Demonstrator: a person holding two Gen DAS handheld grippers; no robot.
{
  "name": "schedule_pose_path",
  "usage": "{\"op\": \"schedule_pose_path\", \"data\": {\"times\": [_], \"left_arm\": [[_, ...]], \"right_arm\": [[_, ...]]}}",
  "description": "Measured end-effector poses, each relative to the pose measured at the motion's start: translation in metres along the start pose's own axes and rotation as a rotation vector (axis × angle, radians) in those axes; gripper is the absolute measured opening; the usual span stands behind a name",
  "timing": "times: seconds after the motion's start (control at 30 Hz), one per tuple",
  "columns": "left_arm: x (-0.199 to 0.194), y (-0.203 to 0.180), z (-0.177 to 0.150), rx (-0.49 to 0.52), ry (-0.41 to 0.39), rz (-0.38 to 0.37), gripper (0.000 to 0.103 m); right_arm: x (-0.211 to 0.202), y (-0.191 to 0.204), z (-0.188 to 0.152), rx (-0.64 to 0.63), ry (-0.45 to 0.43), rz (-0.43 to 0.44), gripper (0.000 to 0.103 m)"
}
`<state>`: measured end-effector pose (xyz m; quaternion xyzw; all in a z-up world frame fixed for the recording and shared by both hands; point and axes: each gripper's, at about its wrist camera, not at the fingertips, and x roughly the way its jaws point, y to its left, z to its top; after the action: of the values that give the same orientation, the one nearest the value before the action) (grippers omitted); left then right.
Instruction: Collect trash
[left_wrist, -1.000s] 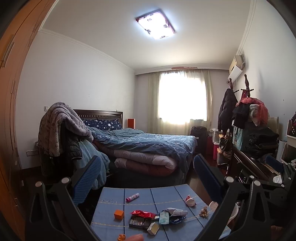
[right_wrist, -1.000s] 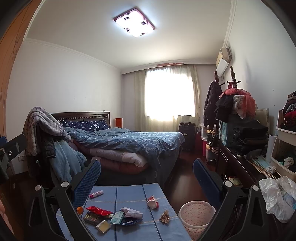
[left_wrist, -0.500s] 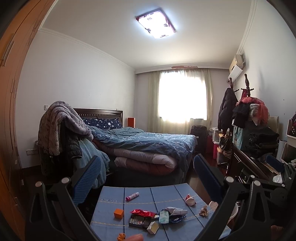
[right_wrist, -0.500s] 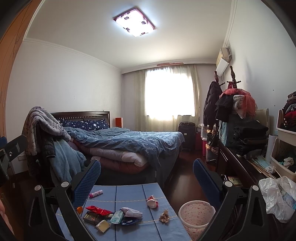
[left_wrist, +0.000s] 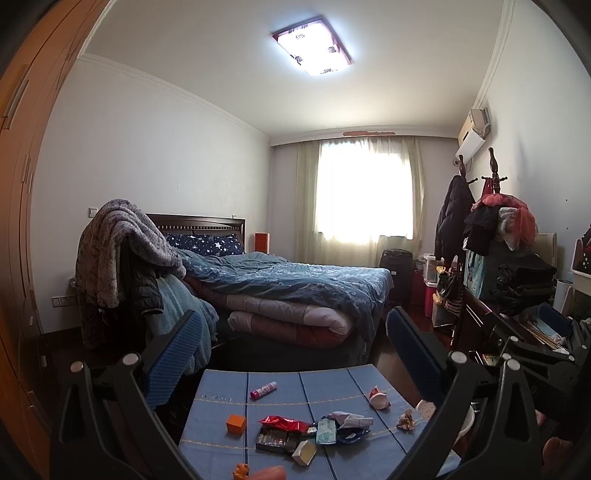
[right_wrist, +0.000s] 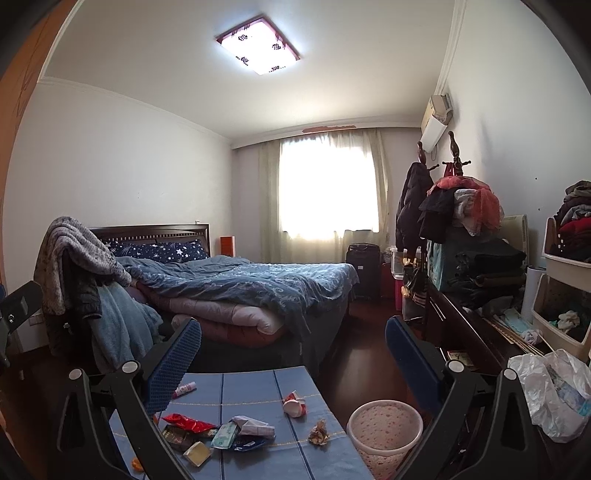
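Nothing is shifting since a second ago: both the left gripper (left_wrist: 293, 350) and right gripper (right_wrist: 293, 350) are hovering spread wide and empty above the blue table (right_wrist: 258, 384), where wrappers (right_wrist: 236, 430) are lying beside the waste basket (right_wrist: 384, 428), collecting not begun.

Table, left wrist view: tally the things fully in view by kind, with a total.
Tube: 1
Boxes: 3 (orange box, dark box, pale box)
Wrappers: 4 (red wrapper, green packet, white wrapper, blue wrapper)
Crushed cup: 1
Paper wad: 1
Total: 10
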<state>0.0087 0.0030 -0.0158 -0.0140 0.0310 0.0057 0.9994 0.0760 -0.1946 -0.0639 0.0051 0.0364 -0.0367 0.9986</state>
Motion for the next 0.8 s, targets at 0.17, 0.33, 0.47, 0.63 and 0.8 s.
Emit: {"op": "schedule_pose_path", "data": {"times": [0.17, 0.33, 0.47, 0.63, 0.8], "left_arm": [[0.000, -0.001, 0.000, 0.000, 0.001, 0.001, 0.100], [0.000, 0.000, -0.001, 0.000, 0.003, -0.002, 0.100], [0.000, -0.001, -0.004, 0.000, 0.008, -0.001, 0.100], [0.005, 0.000, -0.007, -0.009, 0.022, 0.002, 0.100], [0.016, 0.002, -0.011, -0.015, 0.046, 0.005, 0.100]], "right_arm": [[0.001, -0.002, 0.001, 0.002, 0.007, -0.001, 0.099], [0.002, -0.001, 0.000, -0.003, 0.014, 0.007, 0.099], [0.005, 0.000, 0.000, -0.005, 0.020, 0.010, 0.099], [0.009, 0.002, -0.001, -0.009, 0.028, 0.013, 0.099], [0.017, 0.004, -0.006, -0.014, 0.046, 0.017, 0.099]]}}
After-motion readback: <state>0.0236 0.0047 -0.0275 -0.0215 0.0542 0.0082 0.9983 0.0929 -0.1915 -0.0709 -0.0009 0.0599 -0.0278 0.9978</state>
